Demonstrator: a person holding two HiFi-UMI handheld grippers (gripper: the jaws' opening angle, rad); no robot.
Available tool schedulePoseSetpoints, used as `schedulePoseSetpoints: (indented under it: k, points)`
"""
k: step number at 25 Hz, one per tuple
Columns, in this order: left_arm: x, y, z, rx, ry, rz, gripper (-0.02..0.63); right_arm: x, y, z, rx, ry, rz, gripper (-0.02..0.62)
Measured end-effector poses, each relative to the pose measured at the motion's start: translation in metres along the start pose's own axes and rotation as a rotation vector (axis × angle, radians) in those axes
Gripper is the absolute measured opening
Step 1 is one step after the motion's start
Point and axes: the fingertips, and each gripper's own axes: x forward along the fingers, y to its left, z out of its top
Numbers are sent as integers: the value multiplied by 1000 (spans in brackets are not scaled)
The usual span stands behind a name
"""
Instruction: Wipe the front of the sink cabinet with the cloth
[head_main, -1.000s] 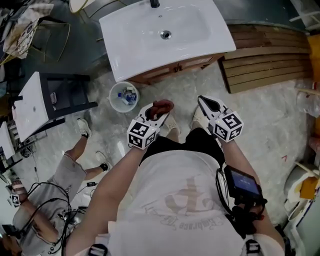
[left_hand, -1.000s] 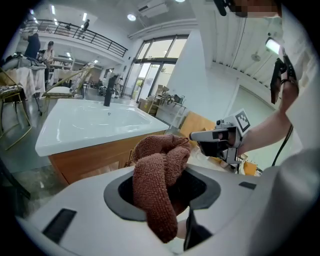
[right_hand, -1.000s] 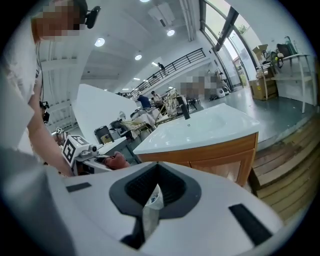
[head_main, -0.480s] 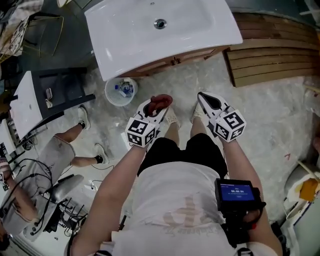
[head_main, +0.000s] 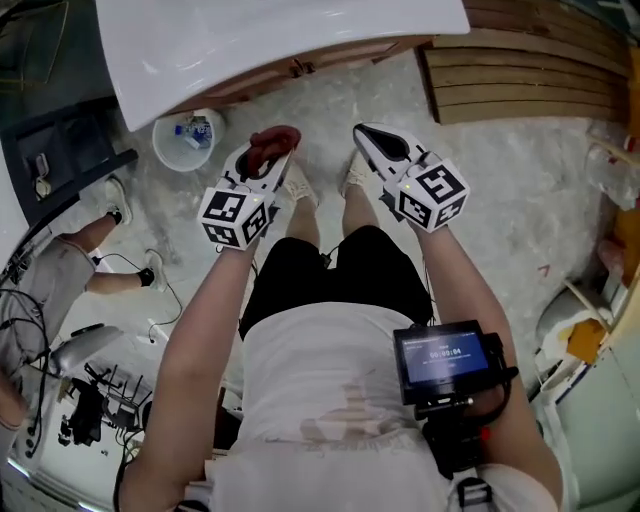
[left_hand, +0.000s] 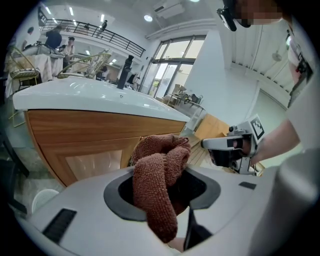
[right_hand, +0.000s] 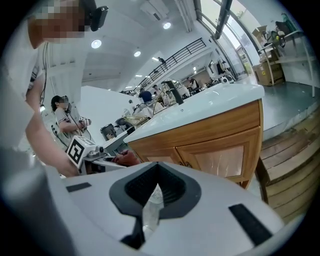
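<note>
Rust-brown cloth (left_hand: 155, 190) in outstretched left gripper (head_main: 262, 165)

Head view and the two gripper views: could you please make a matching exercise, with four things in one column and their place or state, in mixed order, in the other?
Things:
1. cloth
2. right tool
3. bucket
4. sink cabinet

Place or state:
A. wooden front, under the white basin
B. standing on the floor
C. clamped in the left tool
D. jaws together

Pairs: 1-C, 2-D, 3-B, 4-A.
</note>
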Motion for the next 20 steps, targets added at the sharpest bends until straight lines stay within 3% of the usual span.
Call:
schedulePoseSetpoints:
  k: [8,20]
  points:
    - [30,20,16,-32,-90,64,175,29,-3,7,-24,-31,78,12]
    - [73,30,34,-40,-160,99,175,55,-22,4,5,-54,107,12]
